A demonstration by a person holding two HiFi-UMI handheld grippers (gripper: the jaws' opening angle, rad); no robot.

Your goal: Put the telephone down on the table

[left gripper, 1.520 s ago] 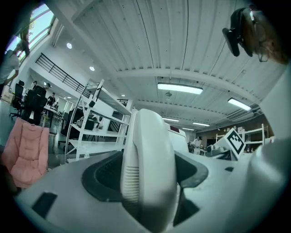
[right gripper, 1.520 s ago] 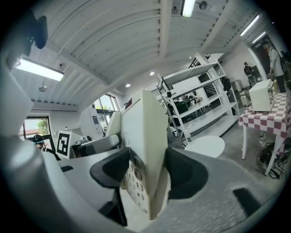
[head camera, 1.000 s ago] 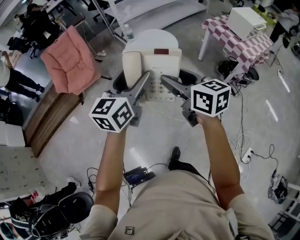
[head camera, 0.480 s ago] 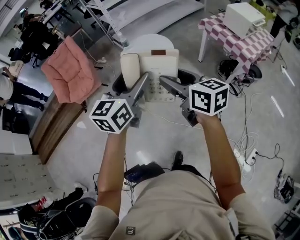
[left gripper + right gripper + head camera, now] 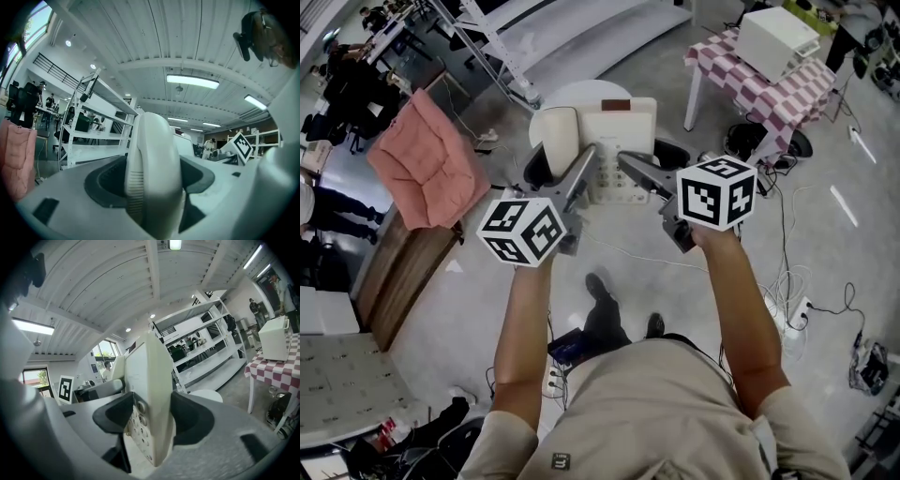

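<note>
Head view shows the telephone (image 5: 614,131) carried between both grippers, in line with the small round white worktop (image 5: 574,90) beyond it. Whether the telephone is clear of that surface or already touching it cannot be read from this angle.

Left gripper (image 5: 581,178): the left gripper view shows the jaws closed around the handset (image 5: 152,173), with the dark pads pressing on both of its sides. The handset sits in its cradle on the left of the telephone.

Right gripper (image 5: 639,173): the right gripper view shows the jaws clamped across the right edge of the telephone body (image 5: 152,394), one pad on the keypad (image 5: 138,427) face and one on the underside.

Step in hand, as judged: transport and positioning over the worktop; the put-down is not yet done.

Next move, as judged:
- Centre the telephone over the worktop, which looks only a little wider than the telephone.
- Lower both grippers together and keep the body level, so the handset is not pulled from its cradle.
- Open the jaws only once the underside is fully supported.
</note>
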